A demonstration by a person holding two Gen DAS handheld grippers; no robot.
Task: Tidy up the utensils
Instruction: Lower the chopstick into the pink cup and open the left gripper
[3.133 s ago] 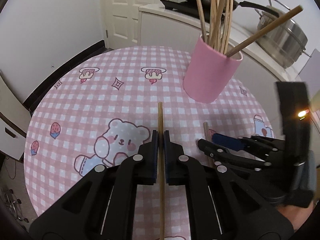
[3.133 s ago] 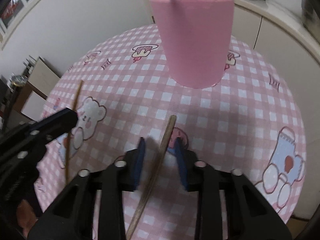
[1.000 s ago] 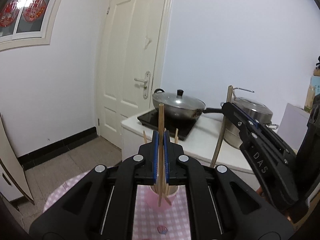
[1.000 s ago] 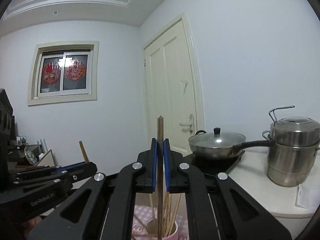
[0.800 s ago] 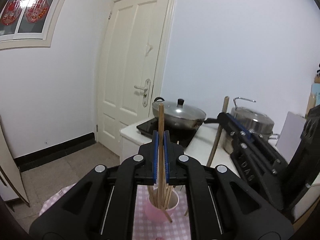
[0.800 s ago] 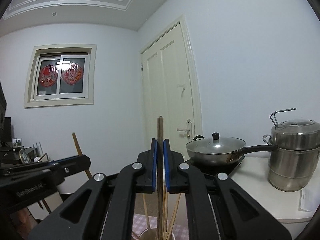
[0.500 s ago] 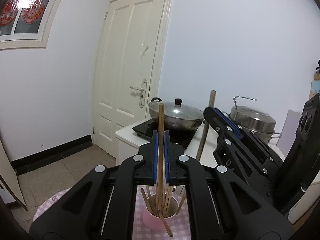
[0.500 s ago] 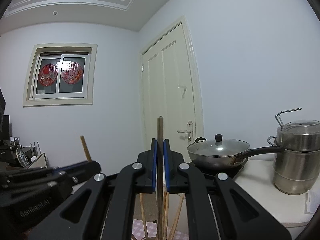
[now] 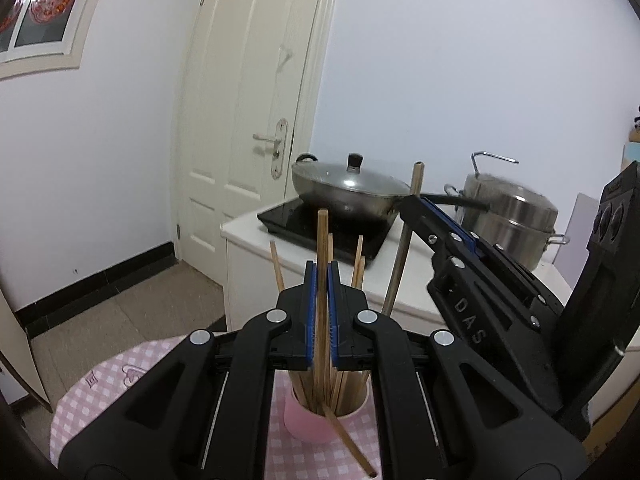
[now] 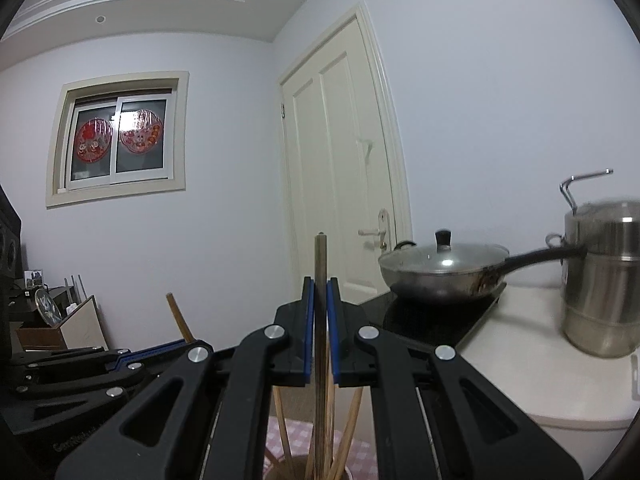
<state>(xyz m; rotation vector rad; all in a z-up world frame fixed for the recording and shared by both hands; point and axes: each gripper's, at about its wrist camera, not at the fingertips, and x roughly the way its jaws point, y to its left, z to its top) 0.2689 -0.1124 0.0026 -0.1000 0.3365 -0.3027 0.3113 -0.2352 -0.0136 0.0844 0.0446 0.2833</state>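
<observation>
Holding one wooden chopstick apiece, both grippers hang above the pink cup [image 9: 308, 420] at the lower centre of the left wrist view, on the pink checked tablecloth [image 9: 100, 392]. At centre frame, the left gripper [image 9: 322, 312] is clamped on a chopstick [image 9: 322, 240] that stands upright, its lower end already among the sticks in the cup. To the right, the right gripper [image 9: 416, 204] reaches in from the lower right corner, tilted up-left, pinching its chopstick [image 9: 404, 248] near the top. These sticks look light, stiff and smooth, likely to pivot or slip in a narrow pinch, so a hold around mid-length seems safest. The right wrist view shows that gripper pointing roughly level, its blue pads [image 10: 307, 332] tight on the stick.
</observation>
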